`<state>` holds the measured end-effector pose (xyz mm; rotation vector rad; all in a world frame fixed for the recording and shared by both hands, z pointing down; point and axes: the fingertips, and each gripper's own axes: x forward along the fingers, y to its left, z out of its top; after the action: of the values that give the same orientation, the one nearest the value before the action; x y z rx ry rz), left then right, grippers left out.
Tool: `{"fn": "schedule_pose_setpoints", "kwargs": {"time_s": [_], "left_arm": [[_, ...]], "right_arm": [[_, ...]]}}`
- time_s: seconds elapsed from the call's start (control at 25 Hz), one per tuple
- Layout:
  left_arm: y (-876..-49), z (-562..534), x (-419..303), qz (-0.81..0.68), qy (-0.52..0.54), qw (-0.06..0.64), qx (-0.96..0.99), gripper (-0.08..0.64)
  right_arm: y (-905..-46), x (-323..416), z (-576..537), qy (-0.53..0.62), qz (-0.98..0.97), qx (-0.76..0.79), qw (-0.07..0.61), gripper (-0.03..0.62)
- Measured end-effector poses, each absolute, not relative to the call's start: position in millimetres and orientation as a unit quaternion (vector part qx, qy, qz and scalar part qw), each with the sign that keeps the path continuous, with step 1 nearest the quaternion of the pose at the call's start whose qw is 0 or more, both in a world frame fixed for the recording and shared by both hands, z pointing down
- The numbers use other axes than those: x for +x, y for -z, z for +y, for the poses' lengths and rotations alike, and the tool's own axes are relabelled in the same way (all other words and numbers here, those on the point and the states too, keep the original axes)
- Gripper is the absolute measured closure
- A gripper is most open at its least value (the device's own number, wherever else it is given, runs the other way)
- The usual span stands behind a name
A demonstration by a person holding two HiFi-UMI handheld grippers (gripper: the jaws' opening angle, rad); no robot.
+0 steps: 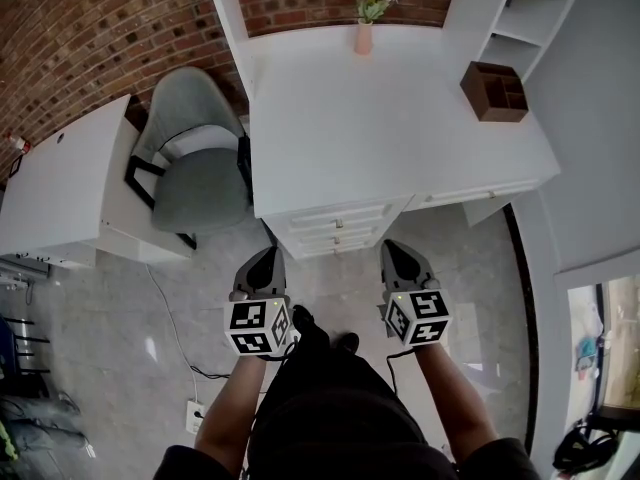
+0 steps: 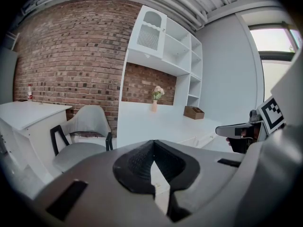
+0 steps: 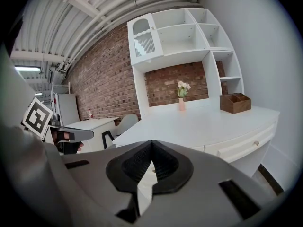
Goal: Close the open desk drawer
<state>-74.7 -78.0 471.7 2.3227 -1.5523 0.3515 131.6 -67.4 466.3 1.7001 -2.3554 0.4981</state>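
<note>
White desk drawer stack [image 1: 338,230], small knobs, under desktop edge

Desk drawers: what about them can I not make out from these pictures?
- Head view: the drawers show from steeply above, too small; which one is open is unclear.
- Left gripper view: the left gripper hides most drawer fronts with its body.
- Right gripper view: the right gripper covers the lower drawers; only a long drawer front with a knob shows.

**Tally by kind**

Two grippers: left gripper [image 1: 267,256], right gripper [image 1: 396,249]. Two counters: big counter [image 1: 390,128], side counter [image 1: 60,183]. One chair [image 1: 195,173], one vase [image 1: 363,39], one box [image 1: 495,91]. Three stacked drawers [image 1: 337,229], plus one wide drawer [image 1: 478,193] beside them.
</note>
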Motion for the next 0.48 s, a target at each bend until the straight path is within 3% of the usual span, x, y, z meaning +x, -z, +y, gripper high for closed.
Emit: {"fn": "schedule_pose_setpoints", "kwargs": {"time_s": [0.48], "left_arm": [[-469.9,-69.4,-76.4,-0.548,-0.128,0.160,0.811,0.551]], "right_arm": [[-466.5,131.0,-60.8,-0.173,-0.797,0.572,0.093,0.588]]}}
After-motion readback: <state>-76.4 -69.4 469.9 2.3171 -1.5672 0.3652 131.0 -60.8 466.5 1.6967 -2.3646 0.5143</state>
